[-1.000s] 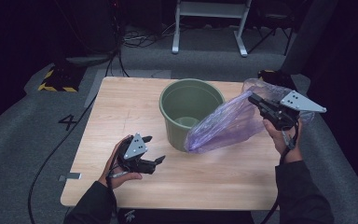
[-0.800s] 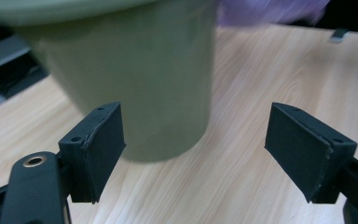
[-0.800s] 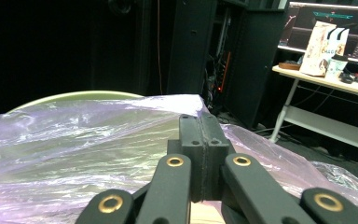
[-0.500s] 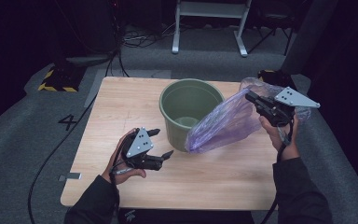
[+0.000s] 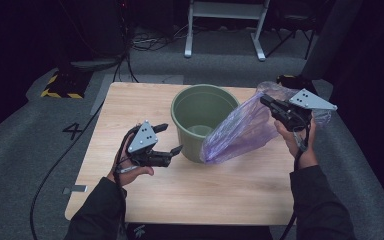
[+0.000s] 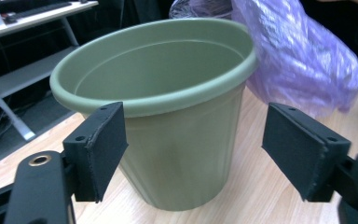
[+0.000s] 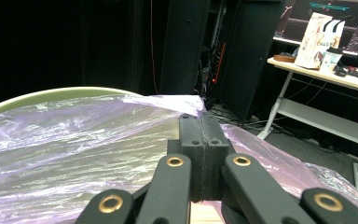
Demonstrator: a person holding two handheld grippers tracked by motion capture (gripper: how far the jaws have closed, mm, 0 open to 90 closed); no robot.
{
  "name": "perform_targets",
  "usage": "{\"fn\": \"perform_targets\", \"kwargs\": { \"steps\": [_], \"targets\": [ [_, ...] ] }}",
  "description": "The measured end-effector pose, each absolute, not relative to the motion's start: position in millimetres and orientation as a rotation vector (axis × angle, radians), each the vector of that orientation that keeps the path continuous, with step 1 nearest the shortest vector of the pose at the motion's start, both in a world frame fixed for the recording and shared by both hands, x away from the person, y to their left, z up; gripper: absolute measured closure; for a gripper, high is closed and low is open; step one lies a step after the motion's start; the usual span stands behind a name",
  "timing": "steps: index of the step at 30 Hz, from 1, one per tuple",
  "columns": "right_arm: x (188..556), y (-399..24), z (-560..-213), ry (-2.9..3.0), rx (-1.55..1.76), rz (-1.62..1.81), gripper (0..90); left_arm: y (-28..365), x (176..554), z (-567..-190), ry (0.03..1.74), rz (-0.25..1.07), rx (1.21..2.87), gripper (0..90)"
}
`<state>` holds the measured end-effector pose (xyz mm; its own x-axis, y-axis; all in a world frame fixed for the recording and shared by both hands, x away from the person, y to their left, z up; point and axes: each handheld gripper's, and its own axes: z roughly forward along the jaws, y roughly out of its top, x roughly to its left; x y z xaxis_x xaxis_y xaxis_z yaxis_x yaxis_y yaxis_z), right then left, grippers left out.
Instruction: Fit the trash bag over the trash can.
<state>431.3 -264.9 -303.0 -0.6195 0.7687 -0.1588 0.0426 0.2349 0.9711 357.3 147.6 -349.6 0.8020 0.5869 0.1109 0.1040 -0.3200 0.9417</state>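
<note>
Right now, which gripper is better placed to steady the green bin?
Left. The left gripper is open and empty, beside the green bin and facing its wall. The right gripper is shut on the purple bag, so it's occupied.

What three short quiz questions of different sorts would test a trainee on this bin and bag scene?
1. True or false: the right tool is shut on the purple bag.
2. Which is the left tool doing? A) gripping the rim B) standing open beside the green bin C) lying on the table
3. Fill in: the bag's lower end rests on the table against the bin's ____ wall.

Key:
1. True; its pads pinch the plastic.
2. B; the pads sit apart, touching nothing.
3. Outer; none of the bag is inside the bin yet.
</note>
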Motion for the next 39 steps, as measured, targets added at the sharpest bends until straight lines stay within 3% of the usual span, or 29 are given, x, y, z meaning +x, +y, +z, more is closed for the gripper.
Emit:
{"fn": "perform_targets", "kwargs": {
  "steps": [7,16,23,24,25,26,28,29,30,31,33,39],
  "targets": [
    [434,-260,-304,1.869,0.747,1.422,90.0,130,356,-326,0.445,0.470,1.823,21.1],
    [435,-257,-303,1.871,0.746,1.407,90.0,70,348,-311,0.315,0.435,1.936,20.4],
    [434,-257,-301,1.866,0.741,1.414,90.0,47,353,-317,0.307,0.438,2.016,21.8],
    [434,-258,-301,1.864,0.742,1.418,90.0,46,354,-318,0.308,0.440,2.018,23.9],
    [433,-257,-301,1.863,0.738,1.419,90.0,45,355,-318,0.316,0.443,2.023,33.9],
    [433,-257,-301,1.863,0.738,1.419,90.0,45,356,-319,0.324,0.444,2.024,33.9],
    [433,-257,-300,1.863,0.733,1.422,90.0,45,358,-320,0.335,0.445,2.023,51.5],
    [432,-258,-300,1.863,0.731,1.424,90.0,46,359,-320,0.335,0.449,2.024,51.5],
    [431,-259,-300,1.860,0.728,1.429,90.0,47,360,-320,0.335,0.450,2.019,61.8],
    [431,-259,-300,1.860,0.728,1.429,90.0,48,361,-320,0.330,0.465,2.016,61.8],
    [430,-261,-301,1.856,0.724,1.443,90.0,49,361,-320,0.324,0.483,2.008,74.9],
    [429,-267,-301,1.847,0.731,1.466,90.0,52,365,-317,0.323,0.562,1.988,88.0]
  ]
}}
